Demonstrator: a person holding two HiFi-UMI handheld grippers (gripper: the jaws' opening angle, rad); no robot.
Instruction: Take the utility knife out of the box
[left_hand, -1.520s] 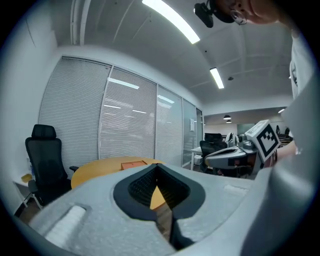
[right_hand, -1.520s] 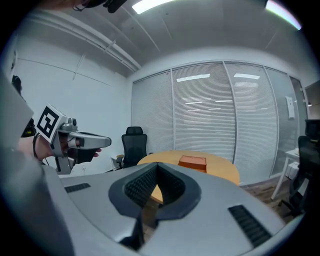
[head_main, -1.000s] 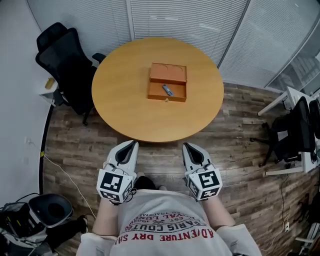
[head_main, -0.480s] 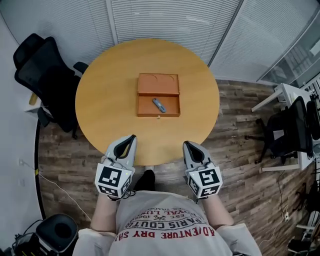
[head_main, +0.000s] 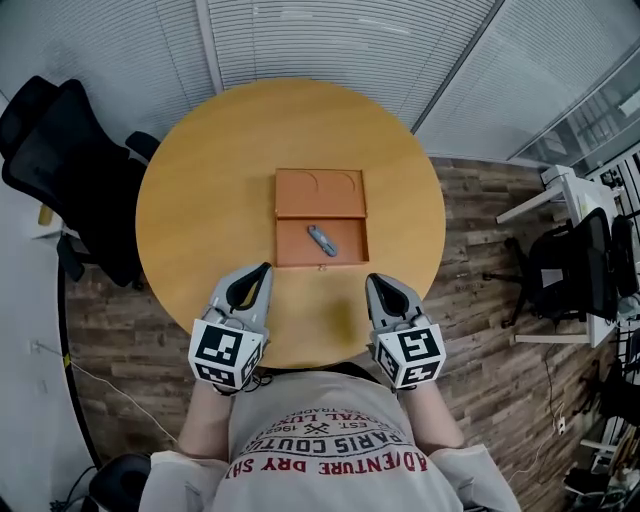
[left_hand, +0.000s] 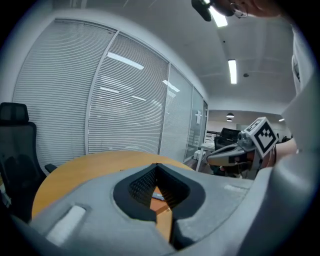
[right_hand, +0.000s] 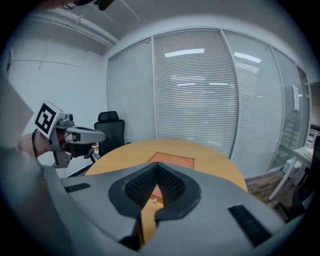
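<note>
An orange box (head_main: 320, 195) lies open in the middle of the round wooden table (head_main: 200, 200), lid folded back. The grey utility knife (head_main: 321, 240) rests in its near tray. Both grippers hover over the table's near edge, short of the box. The left gripper (head_main: 264, 267) is shut and holds nothing, and so is the right gripper (head_main: 371, 279). In the left gripper view the closed jaws (left_hand: 156, 165) frame a sliver of the knife (left_hand: 157, 196). Past the closed jaws (right_hand: 157, 165) in the right gripper view lies the box (right_hand: 171, 160).
A black office chair (head_main: 60, 170) stands at the table's left. A white desk (head_main: 560, 190) and a second black chair (head_main: 575, 260) are at the right. Blinds cover the glass walls behind the table. The floor is wood plank.
The person has walked up to the table. It has come closer, and both shut grippers have moved from over the floor to over its near edge.
</note>
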